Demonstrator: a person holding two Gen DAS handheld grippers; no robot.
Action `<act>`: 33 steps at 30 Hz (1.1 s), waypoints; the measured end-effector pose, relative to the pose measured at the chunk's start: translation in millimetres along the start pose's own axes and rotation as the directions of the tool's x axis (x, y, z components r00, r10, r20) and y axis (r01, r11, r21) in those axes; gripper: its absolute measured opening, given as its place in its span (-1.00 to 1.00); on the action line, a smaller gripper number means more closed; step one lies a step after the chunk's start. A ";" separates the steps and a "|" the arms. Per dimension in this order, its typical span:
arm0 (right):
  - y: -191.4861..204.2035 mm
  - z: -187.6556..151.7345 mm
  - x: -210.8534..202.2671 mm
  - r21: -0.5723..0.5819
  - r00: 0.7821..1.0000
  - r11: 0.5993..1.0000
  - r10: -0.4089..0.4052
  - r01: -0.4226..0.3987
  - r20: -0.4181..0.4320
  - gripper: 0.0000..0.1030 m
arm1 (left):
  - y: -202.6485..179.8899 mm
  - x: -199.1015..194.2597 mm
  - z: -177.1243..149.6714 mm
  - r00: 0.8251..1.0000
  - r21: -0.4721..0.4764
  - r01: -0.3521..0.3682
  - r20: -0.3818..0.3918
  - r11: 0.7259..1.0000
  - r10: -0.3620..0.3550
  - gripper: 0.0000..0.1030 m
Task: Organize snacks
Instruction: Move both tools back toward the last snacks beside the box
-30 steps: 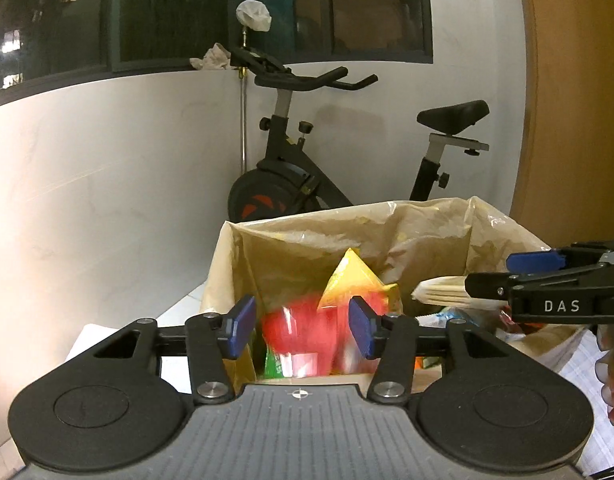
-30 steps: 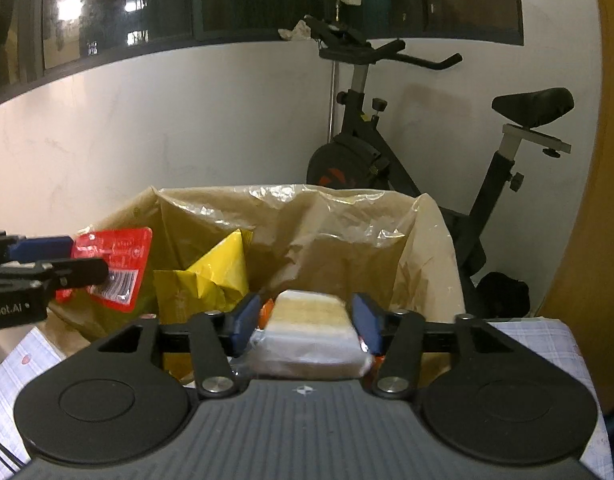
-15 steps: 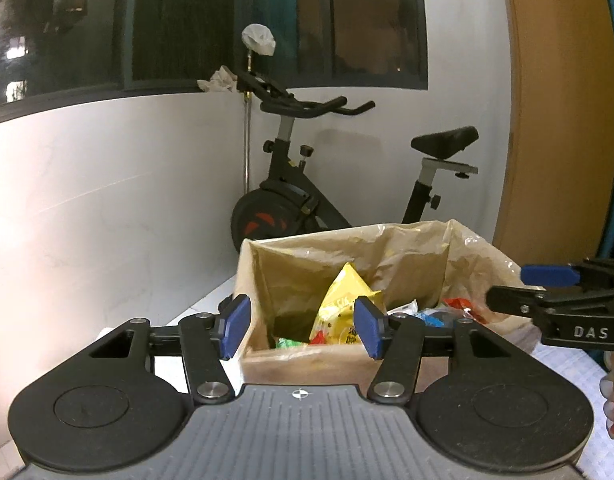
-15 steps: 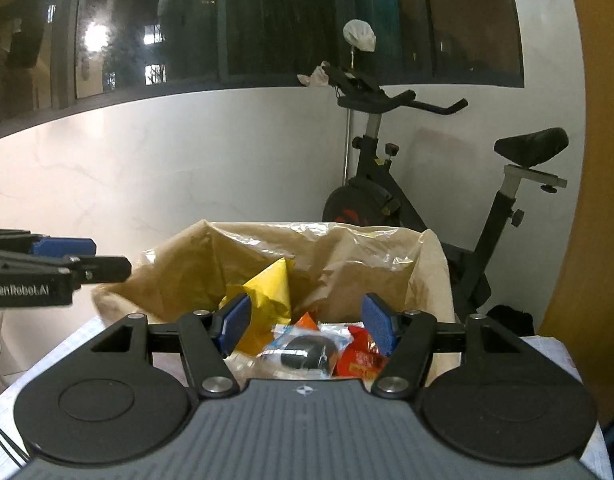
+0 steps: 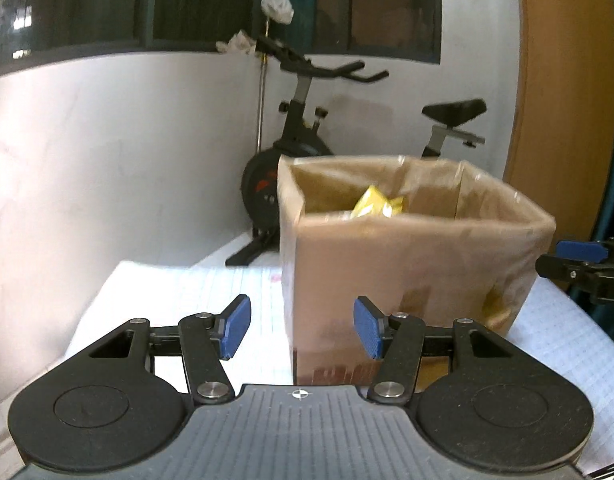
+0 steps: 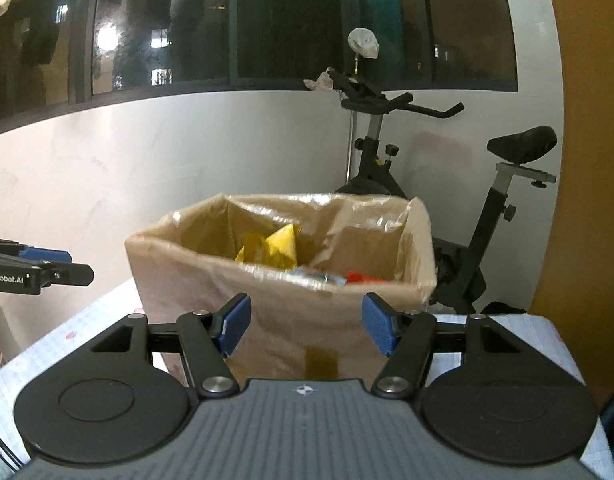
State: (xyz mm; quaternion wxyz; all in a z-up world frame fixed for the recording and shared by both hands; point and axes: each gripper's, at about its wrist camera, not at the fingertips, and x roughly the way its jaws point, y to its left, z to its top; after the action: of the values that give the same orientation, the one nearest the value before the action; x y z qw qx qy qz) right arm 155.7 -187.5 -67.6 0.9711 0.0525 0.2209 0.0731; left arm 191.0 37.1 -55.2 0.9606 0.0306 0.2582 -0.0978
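Cardboard box [image 6: 283,280] now holds both snacks.
We've backed off it; left gripper [image 5: 303,328] and right gripper [image 6: 307,330] spread, empty.

A plastic-lined cardboard box [image 6: 283,312] stands upright on the table, holding yellow snack packets [image 6: 277,246].

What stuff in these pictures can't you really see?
- Bottom of the box: its front wall hides it in both views, so the snack count is unknown.
- Yellow bag: only the top shows over the rim.
- Red packet: a sliver; print is too blurred to read.
- Right gripper in the left view: cut off by the edge.
- Left gripper in the right view: likewise cut off.
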 end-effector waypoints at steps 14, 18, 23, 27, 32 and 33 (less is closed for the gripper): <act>19.7 -75.9 53.8 0.051 0.971 0.996 0.081 -0.071 -0.225 0.41 | 11.1 34.8 -54.6 0.994 -0.033 0.023 -0.106 0.999 -0.026 0.15; 27.0 -93.7 77.3 0.064 0.953 0.996 0.085 -0.069 -0.290 0.53 | 15.3 39.6 -67.0 0.992 -0.049 0.029 -0.119 0.998 -0.035 0.15; 36.2 -110.2 107.5 0.018 0.939 0.999 0.032 -0.027 -0.343 0.58 | 15.7 45.4 -76.8 0.991 -0.063 0.032 -0.131 0.998 -0.040 0.15; 37.9 -117.3 125.9 0.020 0.927 1.000 0.012 -0.004 -0.375 0.52 | 14.5 48.4 -84.0 0.989 -0.076 0.038 -0.140 0.996 -0.049 0.15; 46.4 -130.6 129.5 -0.040 0.925 0.999 -0.003 -0.013 -0.379 0.40 | 8.6 56.6 -94.4 0.986 -0.093 0.049 -0.155 0.994 -0.063 0.15; 47.5 -132.1 127.4 -0.054 0.929 0.998 0.007 -0.030 -0.369 0.34 | 6.9 59.0 -96.5 0.985 -0.096 0.052 -0.162 0.994 -0.067 0.15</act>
State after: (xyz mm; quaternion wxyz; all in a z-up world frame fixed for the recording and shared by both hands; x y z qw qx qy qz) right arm 205.9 -110.5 -233.4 0.9129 0.0112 0.3963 0.0973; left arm 195.0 44.2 -168.2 0.9330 -0.0132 0.3418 -0.1116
